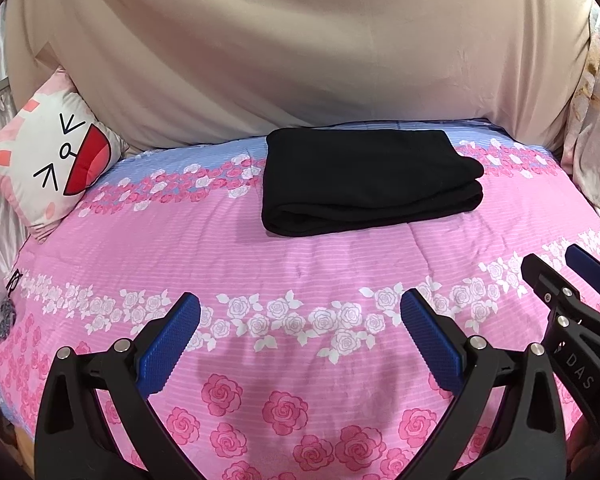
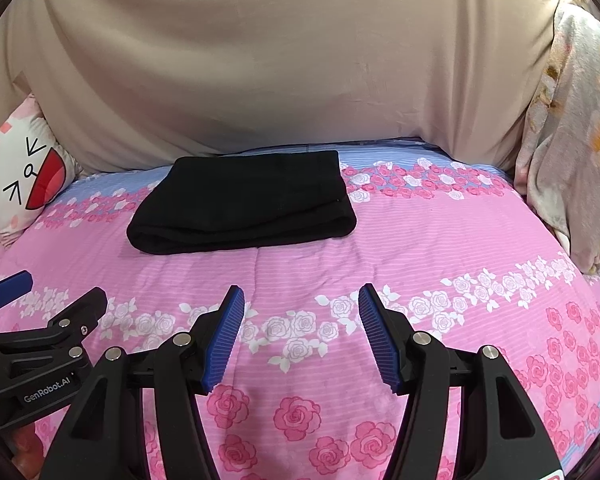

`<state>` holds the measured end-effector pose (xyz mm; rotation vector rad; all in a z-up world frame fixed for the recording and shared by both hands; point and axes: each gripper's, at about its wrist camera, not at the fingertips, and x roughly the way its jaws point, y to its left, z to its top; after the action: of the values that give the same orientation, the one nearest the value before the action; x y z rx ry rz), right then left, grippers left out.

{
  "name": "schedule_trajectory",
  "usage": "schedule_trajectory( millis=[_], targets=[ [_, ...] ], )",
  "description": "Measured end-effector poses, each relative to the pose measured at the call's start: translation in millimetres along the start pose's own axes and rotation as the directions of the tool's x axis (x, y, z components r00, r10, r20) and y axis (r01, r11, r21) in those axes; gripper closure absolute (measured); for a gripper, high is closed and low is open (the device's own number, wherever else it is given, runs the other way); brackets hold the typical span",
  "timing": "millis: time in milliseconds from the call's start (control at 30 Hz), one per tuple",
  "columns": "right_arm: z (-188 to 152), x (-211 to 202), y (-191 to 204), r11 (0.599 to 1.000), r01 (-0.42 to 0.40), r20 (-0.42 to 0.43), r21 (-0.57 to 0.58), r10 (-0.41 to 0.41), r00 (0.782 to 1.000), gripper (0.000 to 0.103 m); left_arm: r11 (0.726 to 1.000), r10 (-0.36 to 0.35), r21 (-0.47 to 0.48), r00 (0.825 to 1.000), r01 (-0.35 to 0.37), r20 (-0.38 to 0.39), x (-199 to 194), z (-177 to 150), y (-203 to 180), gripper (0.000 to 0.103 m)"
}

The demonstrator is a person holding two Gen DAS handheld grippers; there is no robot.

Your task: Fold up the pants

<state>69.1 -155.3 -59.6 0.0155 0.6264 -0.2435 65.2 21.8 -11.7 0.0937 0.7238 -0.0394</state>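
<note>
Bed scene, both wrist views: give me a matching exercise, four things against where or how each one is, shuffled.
1. folded black pants
2. cartoon-face pillow
3. left gripper
4. beige draped sheet

a. jaws open, holding nothing
b. far left, at the bed's edge
c. hanging behind the bed
d. lying mid-bed on the pink rose quilt

Pairs: 1-d, 2-b, 3-a, 4-c

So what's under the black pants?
The folded black pants lie on the pink rose quilt. The quilt shows all around them; the patch beneath is covered.
</note>
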Motion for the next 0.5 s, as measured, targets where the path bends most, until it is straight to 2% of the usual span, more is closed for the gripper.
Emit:
schedule_trajectory(
  millis=[167,500],
  targets=[
    [0.3,0.4,0.4,1.0,0.005,0.0,-0.001,-0.005,1.0,0.044,1.0,-0.004,0.014,1.0,0.003,0.013,-2.2,-1.0,-1.3,0.005],
    [0.1,0.2,0.7,1.0,0.006,0.001,0.0,-0.006,1.0,0.044,1.0,-0.009,0.007,1.0,0.009,-0.017,2.8,-2.8,1.1,0.005]
  ],
)
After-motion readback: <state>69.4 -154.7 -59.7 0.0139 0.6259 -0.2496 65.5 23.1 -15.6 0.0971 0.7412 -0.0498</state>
